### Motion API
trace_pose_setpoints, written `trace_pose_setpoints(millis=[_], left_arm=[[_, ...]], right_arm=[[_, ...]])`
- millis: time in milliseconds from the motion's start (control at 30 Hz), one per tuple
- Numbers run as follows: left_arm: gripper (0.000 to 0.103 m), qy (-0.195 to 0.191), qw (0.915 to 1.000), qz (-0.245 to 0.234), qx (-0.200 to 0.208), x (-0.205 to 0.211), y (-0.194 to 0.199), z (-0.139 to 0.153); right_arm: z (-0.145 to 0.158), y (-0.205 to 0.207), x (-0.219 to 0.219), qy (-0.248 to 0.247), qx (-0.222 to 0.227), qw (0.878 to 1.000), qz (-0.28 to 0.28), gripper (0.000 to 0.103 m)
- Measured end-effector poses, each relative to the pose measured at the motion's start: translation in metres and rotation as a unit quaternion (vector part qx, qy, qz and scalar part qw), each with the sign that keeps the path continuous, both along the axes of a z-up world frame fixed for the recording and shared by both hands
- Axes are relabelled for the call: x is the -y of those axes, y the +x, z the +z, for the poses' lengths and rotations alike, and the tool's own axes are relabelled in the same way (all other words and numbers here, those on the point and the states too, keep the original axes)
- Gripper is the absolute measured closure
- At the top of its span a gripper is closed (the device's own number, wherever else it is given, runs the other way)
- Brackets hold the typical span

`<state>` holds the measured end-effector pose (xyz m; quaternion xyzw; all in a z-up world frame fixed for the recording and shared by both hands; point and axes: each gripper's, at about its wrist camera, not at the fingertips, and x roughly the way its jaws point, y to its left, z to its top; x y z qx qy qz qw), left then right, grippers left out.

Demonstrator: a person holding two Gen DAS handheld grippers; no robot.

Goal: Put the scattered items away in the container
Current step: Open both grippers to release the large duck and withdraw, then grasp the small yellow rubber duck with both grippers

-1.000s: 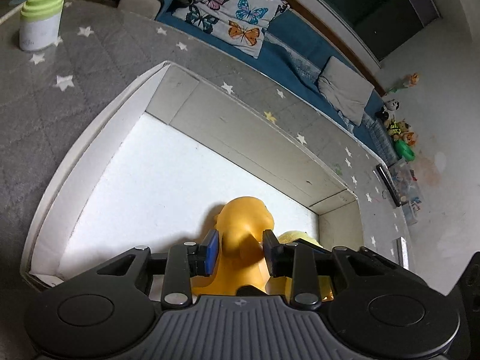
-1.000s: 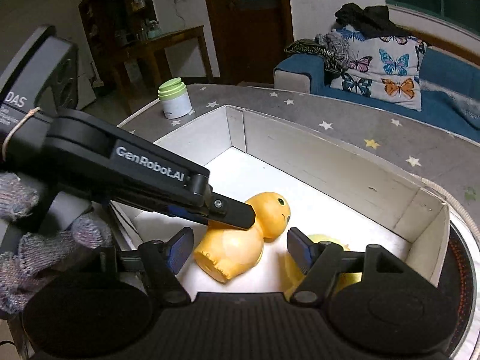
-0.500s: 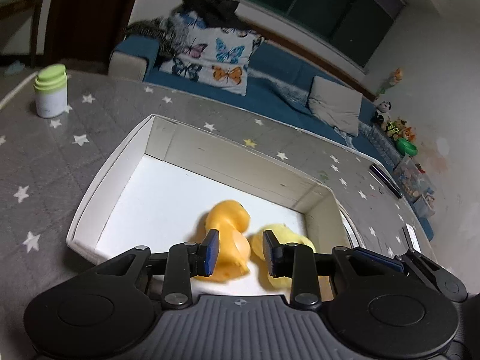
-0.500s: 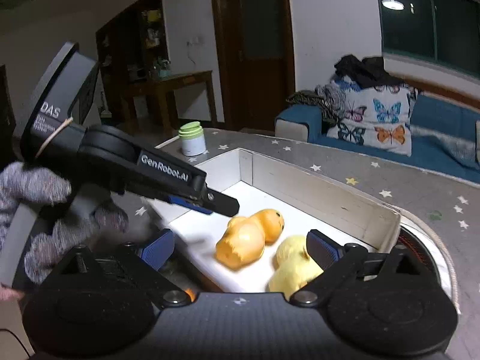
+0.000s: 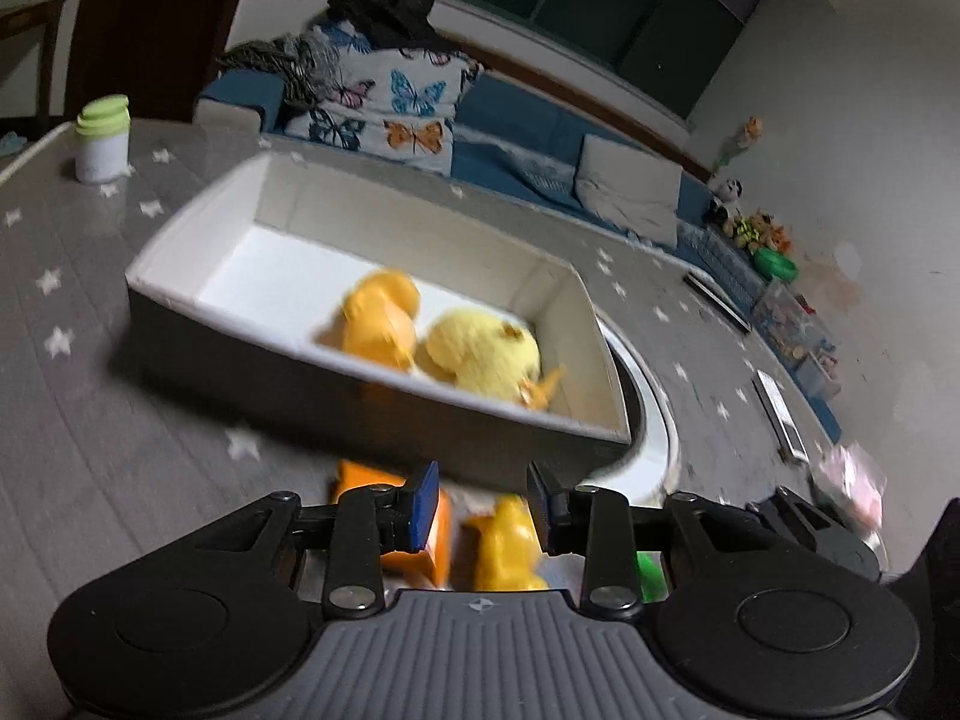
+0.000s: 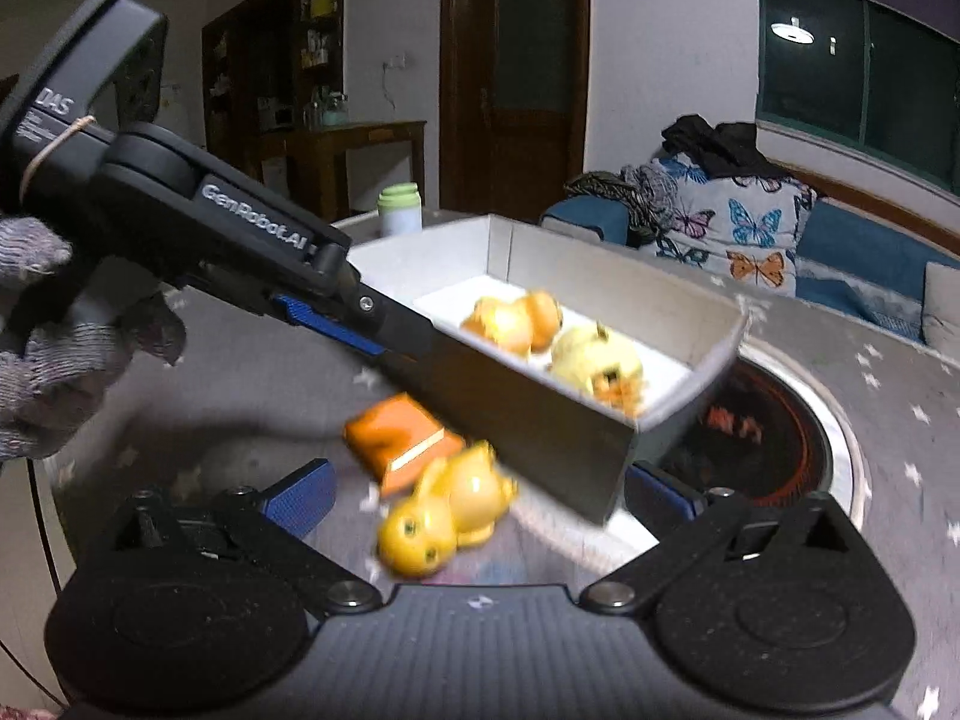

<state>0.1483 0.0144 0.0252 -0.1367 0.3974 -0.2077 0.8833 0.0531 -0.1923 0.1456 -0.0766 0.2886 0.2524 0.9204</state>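
The white box stands on the grey star-patterned table with an orange duck and a yellow plush chick lying inside. My left gripper hovers short of the box's near wall, its jaws opening with nothing pressed between the pads. Below it on the table lie an orange packet and a small yellow duck toy. My right gripper is open wide above the same yellow duck, beside the orange packet. A gloved hand holds the left gripper at the box's left.
A white jar with a green lid stands at the table's far left. A round heater ring is set in the table beside the box. A green item, a pink packet and a flat device lie to the right. A sofa lines the back.
The left gripper let go of the orange duck, now lying in the box, and drew back. The right gripper also drew back and opened wide. Items outside the box came into view.
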Motion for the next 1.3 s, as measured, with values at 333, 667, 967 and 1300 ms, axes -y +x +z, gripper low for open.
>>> trace_pose_setpoints(millis=[333,667,967,1300], left_arm=[[0.068,0.012,0.9994,-0.023,-0.025,0.022,0.002,-0.020],[0.068,0.026,0.9983,-0.027,-0.044,0.031,0.005,-0.034],[0.066,0.028,0.9972,-0.031,-0.063,0.032,0.007,-0.041],[0.067,0.055,0.9931,-0.080,-0.066,0.029,0.018,-0.038]], right_arm=[[-0.010,-0.016,0.001,-0.004,-0.005,1.000,0.000,0.000],[-0.020,-0.010,-0.006,-0.001,-0.026,1.000,0.010,0.003],[-0.027,0.008,-0.014,-0.022,-0.029,0.999,0.039,0.004],[-0.036,0.030,-0.020,-0.044,-0.039,0.995,0.079,0.011]])
